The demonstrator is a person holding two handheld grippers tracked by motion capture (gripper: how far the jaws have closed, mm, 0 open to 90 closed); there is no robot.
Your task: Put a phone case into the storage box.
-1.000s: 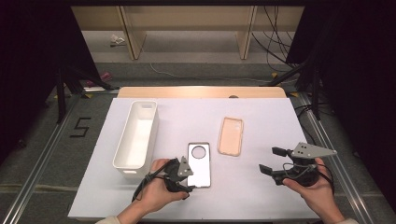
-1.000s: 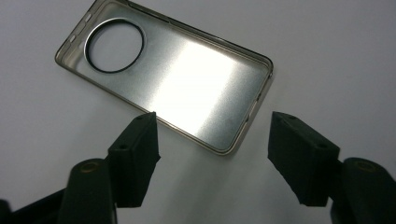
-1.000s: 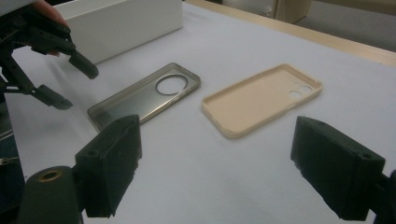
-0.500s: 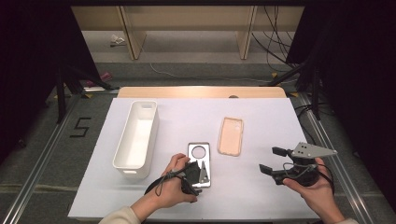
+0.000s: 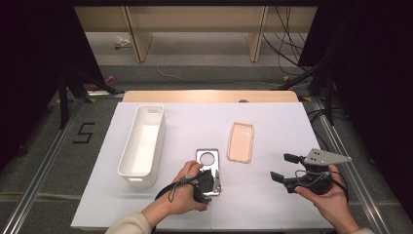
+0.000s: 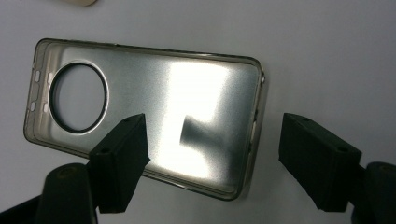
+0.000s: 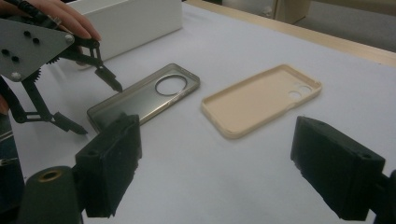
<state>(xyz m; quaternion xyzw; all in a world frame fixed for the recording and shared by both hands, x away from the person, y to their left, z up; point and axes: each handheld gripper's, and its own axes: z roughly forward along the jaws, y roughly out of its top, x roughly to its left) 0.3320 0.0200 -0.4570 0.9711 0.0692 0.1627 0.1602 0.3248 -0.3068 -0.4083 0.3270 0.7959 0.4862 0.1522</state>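
Tray (image 5: 142, 141): white, long and narrow, open top, on the left part of the sheet.
Beige case (image 5: 241, 142): lies flat, inner side up, well apart from the tray.
Sheet (image 5: 195, 122): white, covers the table.
Table edge (image 5: 209, 96): bare wood, far side.

Left hand-held gripper (image 5: 215, 184) moved over grey case (image 5: 207, 161), jaws opening.

On table (image 5: 272, 204): storage bin (image 5: 143, 144) at left; metallic phone case (image 5: 208, 168) centre-near, just right of bin; 2nd phone case (image 5: 241, 141) right of it & slightly farther, apart, w/ both lying flat.
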